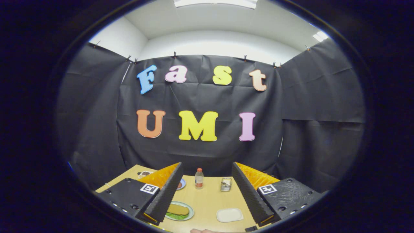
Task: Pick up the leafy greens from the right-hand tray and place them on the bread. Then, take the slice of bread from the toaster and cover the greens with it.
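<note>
My gripper [206,168] is held high above a wooden table [207,200], open, with nothing between its fingers. Between and below the fingers, by the left one, a round plate [190,212] carries a slice of bread [178,209] lying on leafy greens [172,216]. To its right lies a small white tray [229,215] whose surface shows plain white. Farther back, near the right finger, stands a small metal toaster [226,184]. What is in its slots is too small to tell.
A small bottle with a red cap [199,178] stands at the back of the table, left of the toaster. A second plate [182,184] peeks from behind the left finger, and a small dish [144,173] sits at the far left. A bit of a hand [201,230] shows at the near edge.
</note>
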{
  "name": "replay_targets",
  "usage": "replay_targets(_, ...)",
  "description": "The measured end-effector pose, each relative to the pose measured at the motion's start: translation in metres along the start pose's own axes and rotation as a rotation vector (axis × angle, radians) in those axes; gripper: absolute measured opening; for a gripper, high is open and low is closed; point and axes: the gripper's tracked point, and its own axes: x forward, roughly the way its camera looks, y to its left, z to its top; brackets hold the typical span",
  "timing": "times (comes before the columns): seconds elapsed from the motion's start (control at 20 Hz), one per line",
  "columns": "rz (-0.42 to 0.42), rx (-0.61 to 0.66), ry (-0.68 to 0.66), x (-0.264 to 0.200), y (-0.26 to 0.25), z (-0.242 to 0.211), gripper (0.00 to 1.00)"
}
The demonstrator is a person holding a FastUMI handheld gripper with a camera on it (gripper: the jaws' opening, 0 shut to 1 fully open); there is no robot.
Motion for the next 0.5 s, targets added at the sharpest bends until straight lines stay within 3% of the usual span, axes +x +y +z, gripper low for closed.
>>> replay_targets(0.5, 0.003, 0.025, 0.003, -0.001, -0.016, -0.007, 0.96)
